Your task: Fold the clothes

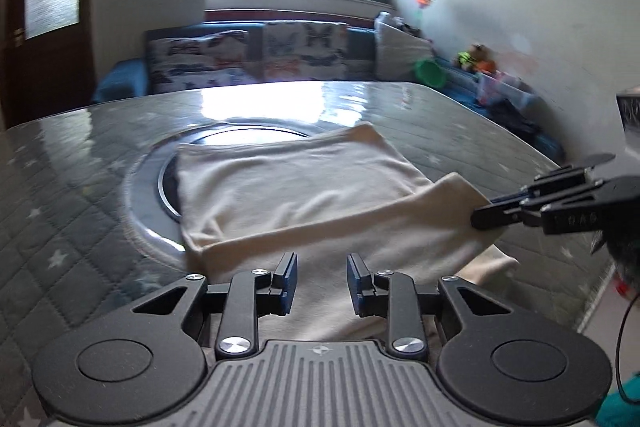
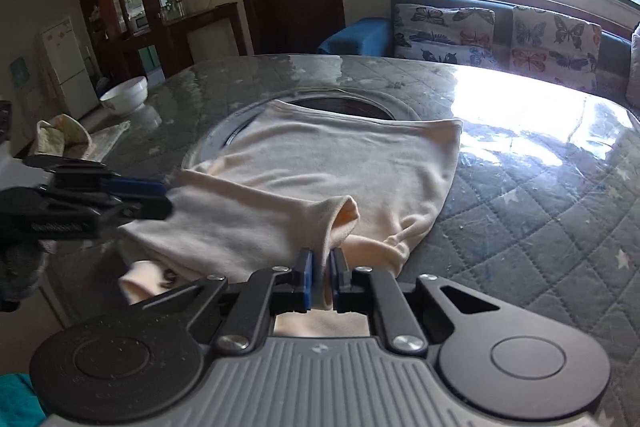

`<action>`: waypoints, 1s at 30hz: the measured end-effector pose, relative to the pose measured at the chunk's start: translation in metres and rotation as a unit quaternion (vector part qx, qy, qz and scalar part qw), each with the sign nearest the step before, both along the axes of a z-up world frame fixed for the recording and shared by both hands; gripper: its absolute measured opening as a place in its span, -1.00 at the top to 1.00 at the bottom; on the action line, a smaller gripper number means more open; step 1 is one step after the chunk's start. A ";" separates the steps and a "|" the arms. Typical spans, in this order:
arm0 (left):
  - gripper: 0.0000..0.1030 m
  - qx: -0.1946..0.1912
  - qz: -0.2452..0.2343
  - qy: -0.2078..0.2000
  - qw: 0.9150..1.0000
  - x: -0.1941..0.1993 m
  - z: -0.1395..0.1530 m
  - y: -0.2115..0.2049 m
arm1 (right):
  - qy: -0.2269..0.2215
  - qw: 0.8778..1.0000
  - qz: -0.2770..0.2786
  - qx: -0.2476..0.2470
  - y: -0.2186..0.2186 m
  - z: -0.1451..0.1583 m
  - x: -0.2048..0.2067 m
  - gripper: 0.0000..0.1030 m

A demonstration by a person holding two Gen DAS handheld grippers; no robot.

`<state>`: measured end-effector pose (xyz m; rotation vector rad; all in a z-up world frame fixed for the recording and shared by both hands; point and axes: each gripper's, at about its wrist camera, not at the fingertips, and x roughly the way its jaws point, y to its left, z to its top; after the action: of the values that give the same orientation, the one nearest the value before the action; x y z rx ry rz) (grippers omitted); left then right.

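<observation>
Table (image 2: pixel 540 187) surface right of cream garment (image 2: pixel 320 163): bare quilted cover, open passage. Far side beyond garment: bare too, up to sofa cushions (image 2: pixel 444 31) behind table edge. Left of garment: white bowl (image 2: pixel 124 95) and folded cloth (image 2: pixel 64 137) near table edge, well apart from garment. Left gripper (image 2: pixel 166 199) occupies garment's left side. Right gripper (image 2: pixel 322 267), jaws pinched on fabric fold, blocks near edge.

The cream garment (image 1: pixel 296 195) is soft, matt knit cloth. It lies on a quilted grey table cover (image 2: pixel 540 211) under a glossy clear sheet. The grippers' arms look like matt black plastic with shiny metal screws
</observation>
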<state>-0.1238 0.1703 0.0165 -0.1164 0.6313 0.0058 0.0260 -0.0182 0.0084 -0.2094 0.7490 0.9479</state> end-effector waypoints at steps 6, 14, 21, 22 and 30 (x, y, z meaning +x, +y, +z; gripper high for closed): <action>0.41 0.005 -0.005 0.012 1.000 0.011 -0.005 0.006 | 0.008 0.999 -0.015 -0.028 0.002 -0.016 0.005 0.62; 0.44 -0.003 0.025 0.012 1.000 0.029 -0.009 0.027 | -0.030 1.000 -0.006 0.000 0.012 -0.005 0.016 0.56; 0.40 -0.011 0.053 0.036 0.998 0.035 -0.030 0.046 | -0.032 0.999 0.012 -0.021 0.027 -0.031 0.025 0.56; 0.40 -0.012 0.054 0.036 0.998 0.034 -0.029 0.046 | -0.033 0.999 0.013 -0.022 0.026 -0.030 0.025 0.56; 0.40 -0.005 0.073 0.036 0.997 0.031 -0.028 0.050 | -0.043 0.999 0.027 -0.019 0.027 -0.028 0.020 0.55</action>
<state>-0.0928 0.2199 -0.0113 -0.1719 0.6931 0.1483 0.0459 0.0084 -0.0192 -0.3030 0.6854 0.9706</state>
